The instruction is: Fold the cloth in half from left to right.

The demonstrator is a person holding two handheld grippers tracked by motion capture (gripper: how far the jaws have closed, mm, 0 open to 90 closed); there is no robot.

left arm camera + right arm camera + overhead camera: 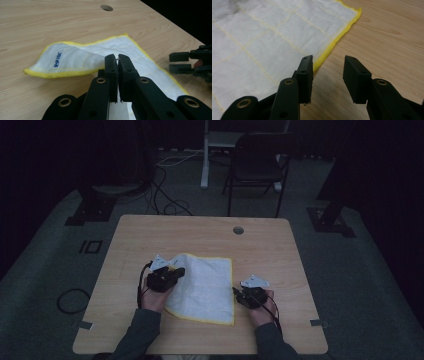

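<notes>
Cloth (207, 287) lengthwise front-to-back, corner folded over.

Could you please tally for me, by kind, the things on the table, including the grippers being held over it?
Cloth, white with yellow edging: 1
Grippers: 2, the left gripper shut on a fold of the cloth, the right gripper open beside its yellow edge
Total: 3

Cloth (207, 287) mid-table (150, 235), slightly toward near edge. L gripper (172, 272) on cloth's 9 o'clock edge, R gripper (240, 296) just off its 3 o'clock edge. Cable hole (238, 230) at 12, chair (257, 162) behind table.
</notes>
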